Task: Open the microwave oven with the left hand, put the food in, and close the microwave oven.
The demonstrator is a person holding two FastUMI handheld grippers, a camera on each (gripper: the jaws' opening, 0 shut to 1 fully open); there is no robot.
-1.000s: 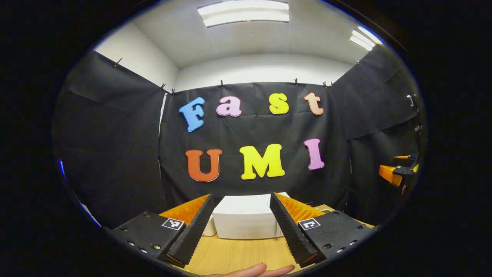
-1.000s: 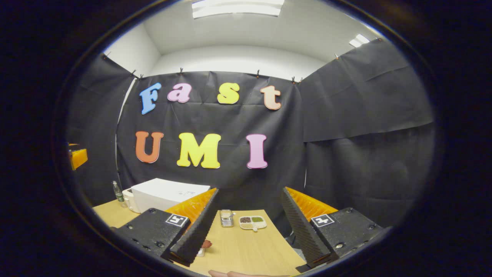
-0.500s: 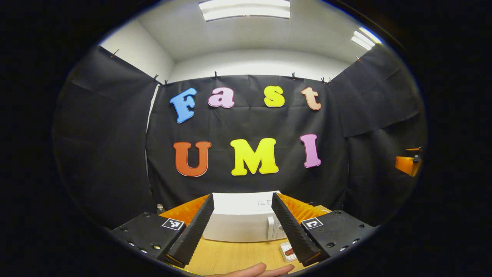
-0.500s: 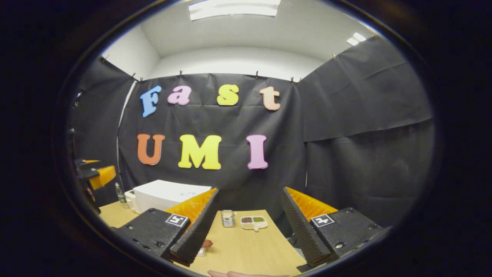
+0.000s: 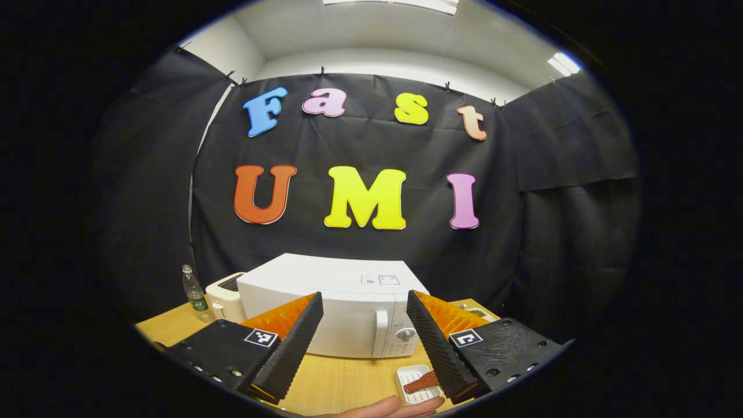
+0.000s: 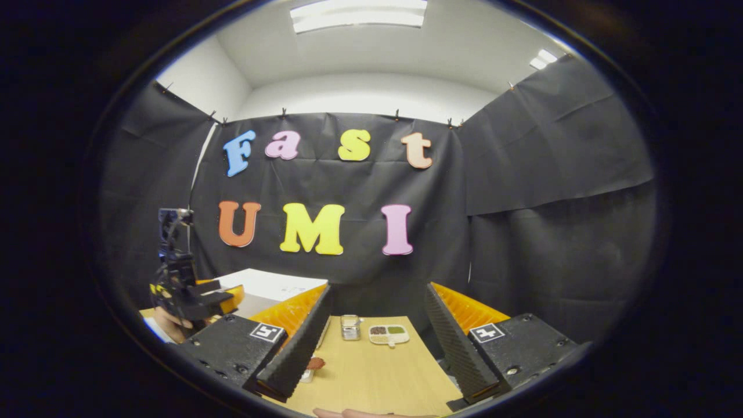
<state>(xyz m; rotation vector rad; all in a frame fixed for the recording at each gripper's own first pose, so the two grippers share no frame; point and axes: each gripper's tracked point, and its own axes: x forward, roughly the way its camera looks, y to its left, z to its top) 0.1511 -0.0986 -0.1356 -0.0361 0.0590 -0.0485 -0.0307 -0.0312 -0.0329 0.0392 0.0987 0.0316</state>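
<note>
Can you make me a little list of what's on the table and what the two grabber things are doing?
microwave: white, door shut, on the wooden table
food: reddish piece in a white tray, in front of the microwave
toaster: white, left of the microwave
bottle: beside the toaster
left gripper: fingers open, holding nothing
right gripper: fingers open, holding nothing

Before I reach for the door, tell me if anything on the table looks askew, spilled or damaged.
Nothing stands out. The microwave sits square on the table with its door shut, the toaster and bottle stand upright beside it, and the food lies inside its white tray. Both hand-held grippers, left and right, hang open, clear of everything.
</note>
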